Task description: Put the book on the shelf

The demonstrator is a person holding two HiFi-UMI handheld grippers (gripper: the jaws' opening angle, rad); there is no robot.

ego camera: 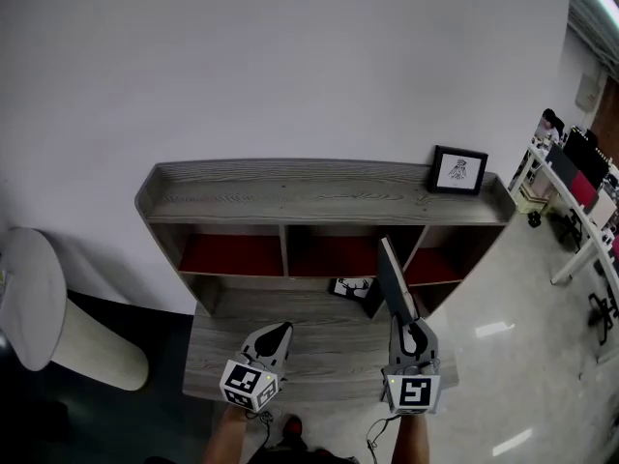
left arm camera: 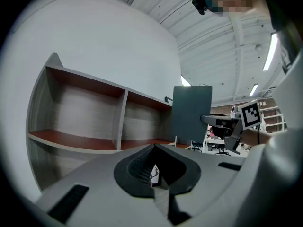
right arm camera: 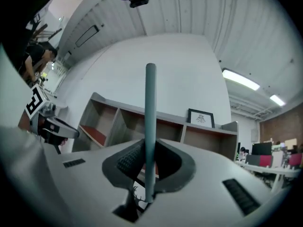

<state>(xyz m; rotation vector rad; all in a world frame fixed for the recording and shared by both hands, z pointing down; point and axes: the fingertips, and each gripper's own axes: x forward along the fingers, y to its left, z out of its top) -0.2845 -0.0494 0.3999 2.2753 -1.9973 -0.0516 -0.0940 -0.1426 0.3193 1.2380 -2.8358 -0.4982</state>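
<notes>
A thin dark teal book (ego camera: 394, 276) stands upright on edge, with my right gripper (ego camera: 410, 333) shut on its lower edge, above the grey desk surface. It is in front of the post between the middle and right compartments of the grey shelf (ego camera: 319, 193). In the right gripper view the book (right arm camera: 150, 126) rises as a narrow strip from between the jaws. My left gripper (ego camera: 274, 337) is to the left over the desk, shut and holding nothing. From the left gripper view the book (left arm camera: 191, 115) shows flat-on beside the shelf's red-floored compartments (left arm camera: 75, 141).
A framed drawing (ego camera: 459, 171) stands on the shelf top at the right. A card with a deer print (ego camera: 352, 286) lies on the desk (ego camera: 319, 346) under the middle compartment. A white round table (ego camera: 29, 298) is at the left, office desks (ego camera: 580, 191) at the right.
</notes>
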